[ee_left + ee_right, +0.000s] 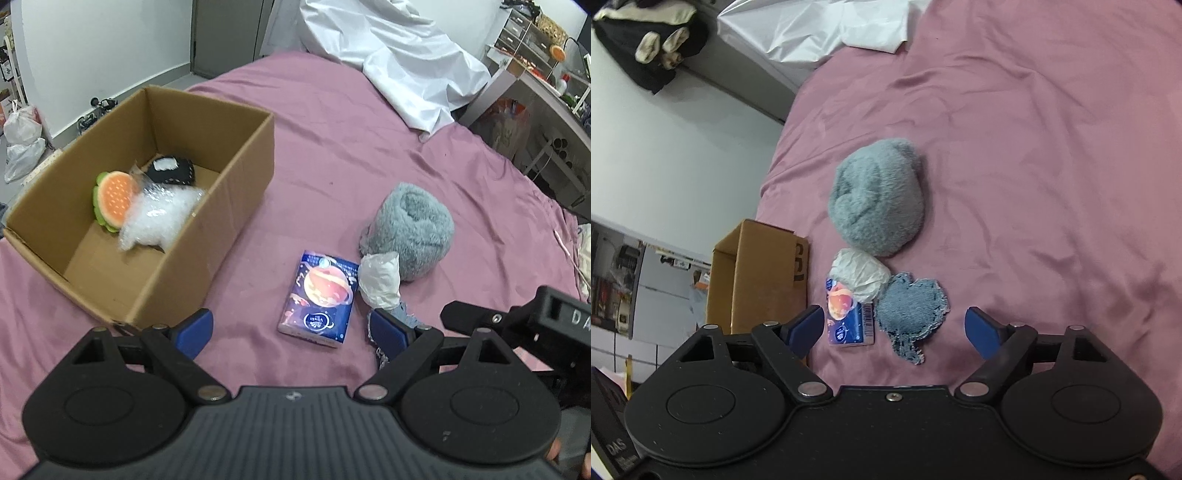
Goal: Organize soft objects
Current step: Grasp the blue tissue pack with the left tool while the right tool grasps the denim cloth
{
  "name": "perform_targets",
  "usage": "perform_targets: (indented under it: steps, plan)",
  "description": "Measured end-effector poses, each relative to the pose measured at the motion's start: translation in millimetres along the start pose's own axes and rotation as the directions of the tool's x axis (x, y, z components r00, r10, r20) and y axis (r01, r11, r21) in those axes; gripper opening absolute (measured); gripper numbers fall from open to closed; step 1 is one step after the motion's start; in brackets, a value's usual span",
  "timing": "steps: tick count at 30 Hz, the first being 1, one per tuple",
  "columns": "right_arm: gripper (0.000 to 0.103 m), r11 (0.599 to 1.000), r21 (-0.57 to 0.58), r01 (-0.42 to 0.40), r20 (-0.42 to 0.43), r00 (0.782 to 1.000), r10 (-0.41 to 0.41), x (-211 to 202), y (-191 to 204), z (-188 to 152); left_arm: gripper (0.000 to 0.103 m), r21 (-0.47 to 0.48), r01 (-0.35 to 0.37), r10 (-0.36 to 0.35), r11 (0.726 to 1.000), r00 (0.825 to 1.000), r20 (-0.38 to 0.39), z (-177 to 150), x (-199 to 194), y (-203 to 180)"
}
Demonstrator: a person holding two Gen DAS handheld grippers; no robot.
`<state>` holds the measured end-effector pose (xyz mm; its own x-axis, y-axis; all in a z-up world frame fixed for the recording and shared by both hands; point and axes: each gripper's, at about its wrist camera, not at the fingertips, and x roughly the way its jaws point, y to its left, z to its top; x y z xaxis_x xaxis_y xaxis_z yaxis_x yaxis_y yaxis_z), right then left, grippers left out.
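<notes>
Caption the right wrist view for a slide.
Open right gripper over denim patch, beside tissue pack on pink bedsheet.

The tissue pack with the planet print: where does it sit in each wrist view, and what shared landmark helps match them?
Left wrist: the tissue pack lies centre-low on the pink sheet, ahead of the open left gripper, right of the cardboard box.
Right wrist: the tissue pack lies lower left of centre, by the left finger of the open right gripper.
Shared landmark: the crumpled white paper touching the pack's far end.
</notes>
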<state>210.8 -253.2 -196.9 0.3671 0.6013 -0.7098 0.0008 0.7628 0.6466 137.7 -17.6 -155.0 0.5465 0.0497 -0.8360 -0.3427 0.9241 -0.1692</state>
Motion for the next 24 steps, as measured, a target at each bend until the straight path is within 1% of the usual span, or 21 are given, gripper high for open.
perform_targets:
  steps: [7,10,14,16,19,24]
  plan:
    - [0.076,0.997,0.080,0.017,0.000,1.000,-0.017,4.2,-12.2,3.8,0.090,-0.008,0.003,-0.004,1.000,1.000,-0.010,-1.1,14.2,-2.2]
    - [0.075,0.995,0.098,0.020,-0.009,1.000,-0.019,8.8,-14.0,4.2,0.090,-0.030,-0.004,0.004,1.000,1.000,-0.017,-1.7,21.3,-2.2]
    - [0.075,0.994,0.111,0.021,-0.014,1.000,-0.020,12.6,-13.5,4.8,0.090,-0.042,-0.039,0.039,0.998,0.999,-0.011,-2.4,27.7,-4.4]
    - [0.075,0.993,0.113,0.025,-0.012,1.000,-0.024,14.2,-13.0,5.4,0.089,-0.064,-0.037,0.036,0.997,0.999,-0.011,-3.7,30.1,-3.9]
    - [0.075,0.993,0.116,0.031,-0.011,0.999,-0.030,16.8,-12.4,5.9,0.088,-0.118,-0.017,0.014,0.993,1.000,-0.027,-8.2,35.7,-4.1]
    - [0.075,0.994,0.102,0.027,-0.012,1.000,-0.026,20.3,-9.8,5.3,0.088,-0.141,-0.015,0.011,0.990,0.999,-0.031,-14.8,45.5,-6.6]
